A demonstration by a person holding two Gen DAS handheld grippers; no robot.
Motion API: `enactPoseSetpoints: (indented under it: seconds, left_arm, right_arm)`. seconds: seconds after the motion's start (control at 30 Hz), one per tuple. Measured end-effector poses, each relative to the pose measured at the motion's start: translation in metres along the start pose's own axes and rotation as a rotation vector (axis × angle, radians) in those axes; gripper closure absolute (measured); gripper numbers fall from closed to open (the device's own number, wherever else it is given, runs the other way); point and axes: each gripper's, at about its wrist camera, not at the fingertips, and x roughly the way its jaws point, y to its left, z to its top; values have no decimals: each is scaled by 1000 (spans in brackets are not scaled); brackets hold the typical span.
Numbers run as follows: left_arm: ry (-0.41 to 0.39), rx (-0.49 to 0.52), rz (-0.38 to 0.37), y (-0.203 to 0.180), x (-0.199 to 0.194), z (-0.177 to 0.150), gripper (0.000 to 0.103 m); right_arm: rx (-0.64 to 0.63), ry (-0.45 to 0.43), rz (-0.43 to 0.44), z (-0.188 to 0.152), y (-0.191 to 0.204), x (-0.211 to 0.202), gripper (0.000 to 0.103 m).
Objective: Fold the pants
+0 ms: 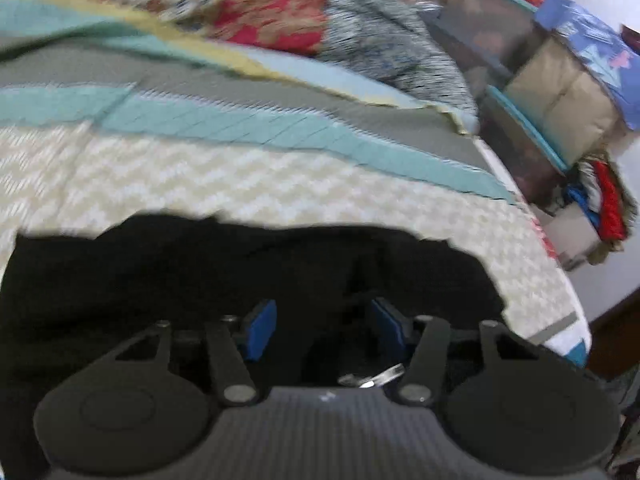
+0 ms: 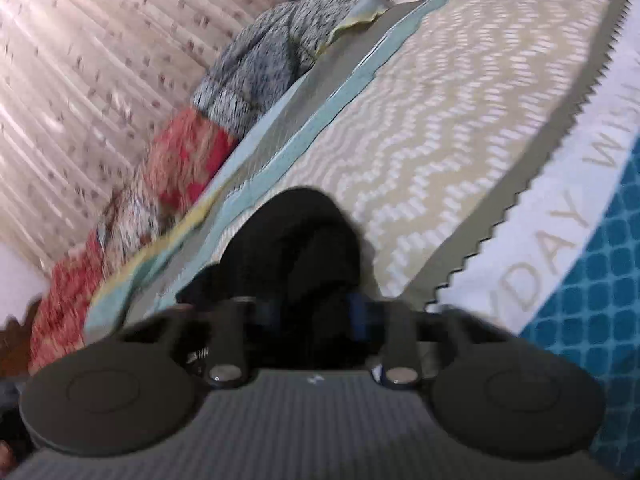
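Note:
The black pants (image 1: pixel 200 264) lie crumpled on a bedspread (image 1: pixel 240 184) with a beige zigzag pattern. In the left wrist view my left gripper (image 1: pixel 325 328) hovers over the near part of the pants. Its blue pads (image 1: pixel 260 330) stand apart with their inner faces bare and dark cloth beneath the gap. In the right wrist view a bunched fold of the pants (image 2: pixel 296 232) rises between the fingers of my right gripper (image 2: pixel 314 314). The fingers are closed in on this fold, and the cloth mostly hides their blue pads (image 2: pixel 358 314).
A red floral cloth (image 1: pixel 272 12) and a grey knitted blanket (image 1: pixel 392 48) are heaped at the far side of the bed. Stacked storage boxes (image 1: pixel 500 40) and bundles stand past the bed's right edge. A pale curtain (image 2: pixel 80 80) hangs behind the bed.

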Motion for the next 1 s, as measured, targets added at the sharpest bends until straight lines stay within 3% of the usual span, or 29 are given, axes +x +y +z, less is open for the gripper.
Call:
enactPoseSetpoints:
  seconds: [0.07,0.13,0.2,0.37,0.4,0.43,0.47,0.5,0.57,0.63,0.67,0.7,0.87,0.9,0.93,1.0]
  left_arm:
    - [-21,50,-45,-22,-7,10,44]
    - [-26,87,-93,-42,-12,20,23]
    - [-9,103,-140,-57,-12,28,9]
    - [85,102,-184,-73,4,38,5]
    - [96,106,-181,-73,6,37,15]
    - [109,124,-161,-75,7,34,54]
    - [115,145,-127,-75,7,32,75]
    - [110,158,-102,-72,5,30,85]
    - [93,104,-124,-53,-5,31,87]
    - [67,32,-147,-29,-20,34,87]
    - [52,-1,-162,-15,-30,36,87]
    - [37,-32,-177,-2,-40,38,87]
    - [-19,-174,-178,66,-86,36,87]
    - [-16,-206,-166,82,-94,33,88]
    - [-16,-232,-163,95,-98,31,88]
    - [-24,-272,-153,117,-105,25,88]
  right_arm:
    - [-51,-17,50,0,15,-7,80]
    - [-136,-39,70,-7,40,-16,80]
    - [-247,-53,84,-16,68,-23,81]
    - [-524,-71,75,-58,128,-30,82]
    - [-557,-69,76,-66,136,-30,82]
    - [-596,-67,82,-74,142,-30,82]
    - [-637,-70,91,-81,148,-33,82]
    - [-661,-75,99,-87,153,-35,82]
    - [-682,-79,120,-94,157,-40,74]
    - [-678,-82,159,-98,156,-45,52]
    - [-685,-84,164,-100,155,-47,35]
    - [-697,-87,161,-103,154,-49,31]
    - [-717,2,156,-115,152,-38,32]
    - [-728,21,150,-118,155,-33,48]
    - [-737,47,152,-121,159,-27,72]
    - [-749,84,149,-127,169,-21,79]
